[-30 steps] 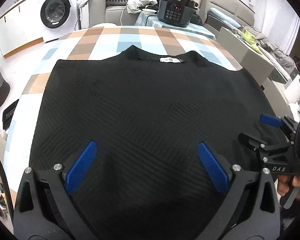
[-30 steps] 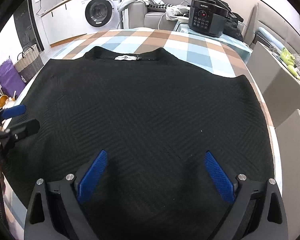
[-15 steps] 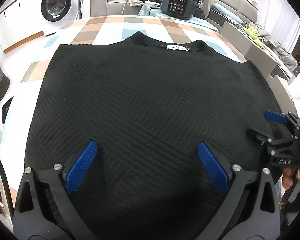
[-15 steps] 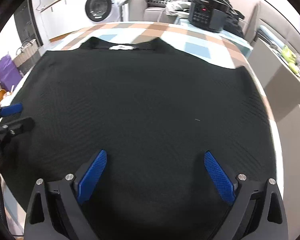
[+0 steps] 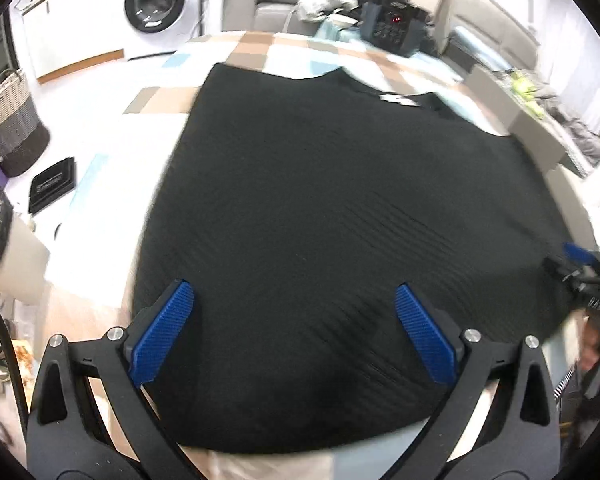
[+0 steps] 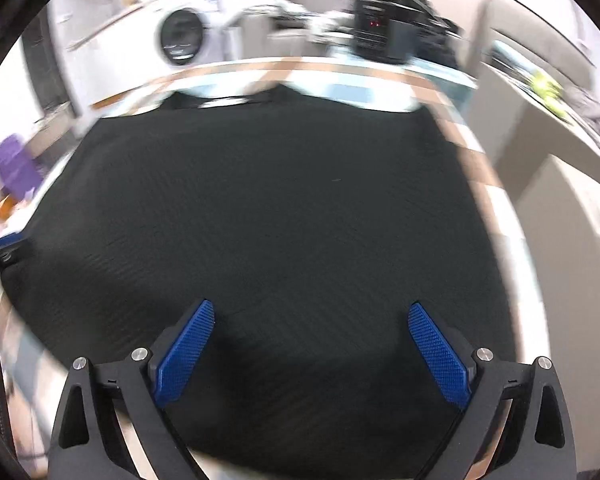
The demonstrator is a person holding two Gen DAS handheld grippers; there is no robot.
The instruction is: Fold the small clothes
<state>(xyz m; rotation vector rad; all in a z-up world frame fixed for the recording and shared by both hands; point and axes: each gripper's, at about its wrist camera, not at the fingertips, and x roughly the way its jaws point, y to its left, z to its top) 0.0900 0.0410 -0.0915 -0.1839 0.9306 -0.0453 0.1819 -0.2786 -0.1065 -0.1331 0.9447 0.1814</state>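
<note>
A black ribbed knit sweater (image 5: 340,220) lies spread flat over the checked tablecloth (image 5: 256,46), filling the middle of both wrist views, its neck label (image 5: 398,99) toward the upper right of the left view. The left gripper (image 5: 292,332) hangs over the hem at the bottom of the frame, jaws wide apart, holding nothing. The right gripper (image 6: 310,344) hangs likewise, spread wide and empty. A washing machine (image 5: 158,4) stands at the upper left.
</note>
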